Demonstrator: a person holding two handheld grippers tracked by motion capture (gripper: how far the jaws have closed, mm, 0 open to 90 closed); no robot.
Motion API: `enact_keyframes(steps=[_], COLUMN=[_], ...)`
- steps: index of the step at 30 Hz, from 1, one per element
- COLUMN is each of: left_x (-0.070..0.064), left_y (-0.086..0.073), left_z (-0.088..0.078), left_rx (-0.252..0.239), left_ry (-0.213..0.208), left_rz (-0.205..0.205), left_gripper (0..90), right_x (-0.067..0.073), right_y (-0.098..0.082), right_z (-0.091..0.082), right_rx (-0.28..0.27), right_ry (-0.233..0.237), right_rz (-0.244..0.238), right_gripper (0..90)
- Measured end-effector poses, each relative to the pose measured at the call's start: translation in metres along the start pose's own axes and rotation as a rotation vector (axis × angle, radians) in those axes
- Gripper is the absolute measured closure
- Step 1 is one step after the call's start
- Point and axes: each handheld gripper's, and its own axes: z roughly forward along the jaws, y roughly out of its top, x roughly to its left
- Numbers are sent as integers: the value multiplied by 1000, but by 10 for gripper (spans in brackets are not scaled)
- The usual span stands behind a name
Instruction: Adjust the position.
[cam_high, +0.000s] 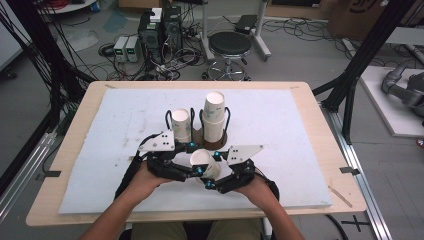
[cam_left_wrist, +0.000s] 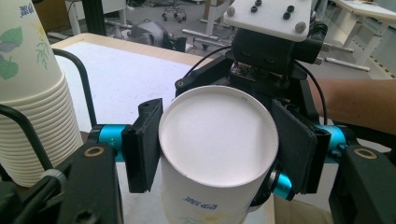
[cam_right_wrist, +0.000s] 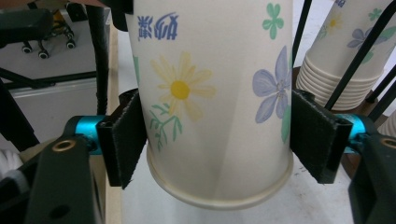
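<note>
We hold one paper cup (cam_high: 204, 162) between both grippers, above near edge of tabletop (cam_high: 300, 125). Left gripper (cam_high: 192, 159) fingers (cam_left_wrist: 144, 142) pinch base end; right gripper (cam_high: 214, 170) fingers (cam_right_wrist: 122, 137) clamp near rim. Stacks in rack (cam_high: 197, 120) just behind. Likely step: separating cup from nested one, or handover. Next: pull apart gently, avoid crushing.

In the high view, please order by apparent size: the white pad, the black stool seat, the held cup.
1. White pad, clearly largest.
2. Black stool seat.
3. Held cup, smallest, though nearer the camera.
</note>
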Motion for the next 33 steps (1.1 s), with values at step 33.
enact_keyframes(steps=[33], left_x=[7], left_y=[-3], left_z=[-16], left_rx=[128], left_ry=[-38], left_rz=[-23], left_gripper=[144], right_x=[-8], right_y=[21], right_z=[-13], right_rx=[242], right_ry=[34], right_rz=[-100], right_gripper=[320])
